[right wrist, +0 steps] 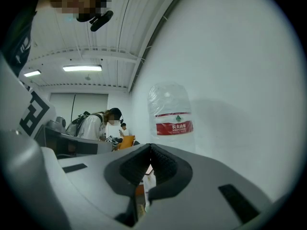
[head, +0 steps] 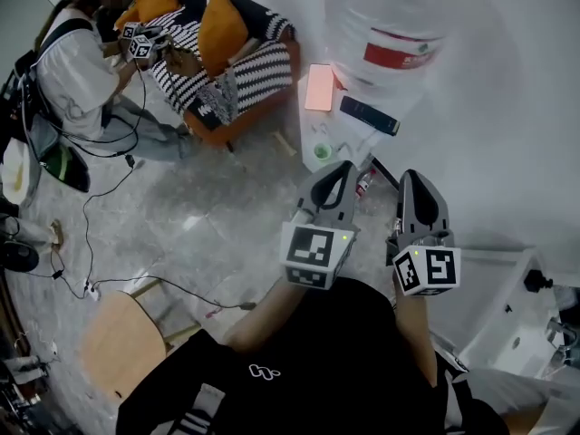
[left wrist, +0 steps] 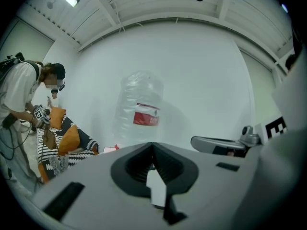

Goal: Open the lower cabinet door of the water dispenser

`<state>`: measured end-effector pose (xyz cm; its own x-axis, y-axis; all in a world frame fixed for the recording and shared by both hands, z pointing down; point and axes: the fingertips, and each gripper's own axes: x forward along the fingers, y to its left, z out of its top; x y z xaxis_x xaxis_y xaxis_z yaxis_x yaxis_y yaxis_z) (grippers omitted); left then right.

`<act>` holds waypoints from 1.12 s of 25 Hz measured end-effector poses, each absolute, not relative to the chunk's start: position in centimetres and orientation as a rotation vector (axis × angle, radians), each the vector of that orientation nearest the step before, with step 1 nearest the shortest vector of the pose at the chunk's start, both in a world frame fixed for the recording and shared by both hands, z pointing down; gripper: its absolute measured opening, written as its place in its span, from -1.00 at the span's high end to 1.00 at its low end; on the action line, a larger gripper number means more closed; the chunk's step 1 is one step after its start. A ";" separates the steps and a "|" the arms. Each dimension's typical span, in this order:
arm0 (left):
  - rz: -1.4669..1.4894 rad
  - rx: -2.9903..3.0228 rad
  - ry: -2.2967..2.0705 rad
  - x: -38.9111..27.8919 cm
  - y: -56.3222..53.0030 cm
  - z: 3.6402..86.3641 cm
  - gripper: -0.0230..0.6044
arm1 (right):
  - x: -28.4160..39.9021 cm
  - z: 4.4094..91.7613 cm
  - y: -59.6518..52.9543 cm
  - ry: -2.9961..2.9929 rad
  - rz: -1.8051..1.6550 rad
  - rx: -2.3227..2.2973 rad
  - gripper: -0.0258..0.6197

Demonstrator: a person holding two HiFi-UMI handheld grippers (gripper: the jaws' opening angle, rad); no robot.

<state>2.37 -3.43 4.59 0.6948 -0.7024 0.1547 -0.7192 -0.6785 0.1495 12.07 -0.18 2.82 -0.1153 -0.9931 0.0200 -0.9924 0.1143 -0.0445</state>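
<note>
Your left gripper (head: 343, 172) has its jaws pressed together with nothing between them, and your right gripper (head: 413, 179) is the same: jaws closed and empty. You hold them side by side, close to each other, both pointing toward the big water bottle (head: 390, 25). The bottle stands against the white wall (head: 507, 107) with its red label facing you. The lower cabinet door of the dispenser cannot be made out in any view. Between the bottle and your grippers, on a white top (head: 349, 139), lie a flat pink thing (head: 319, 87), a dark slim device (head: 369, 115) and a small green-topped thing (head: 322, 151). Left of the bottle stands a striped armchair (head: 263, 66) with orange cushions (head: 222, 30), and further left of it another person (head: 77, 75) bends toward the chair
</note>
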 end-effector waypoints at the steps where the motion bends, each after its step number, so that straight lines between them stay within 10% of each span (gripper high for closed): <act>1: 0.130 2.703 -1.149 2.5 -3.5 4.7 0.89 | 12.2 3.0 -0.2 2.342 -0.076 -2.078 0.89; 28: 0.455 2.601 -1.107 2.5 -3.9 18.3 0.89 | 10.4 16.1 -1.6 2.474 -0.432 -2.100 0.89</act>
<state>2.50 -3.85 18.33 0.6573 -0.6455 0.3890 -0.7326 -0.6683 0.1290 10.40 -1.55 16.10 -0.1719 -0.9480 0.2679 -0.9827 0.1460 -0.1141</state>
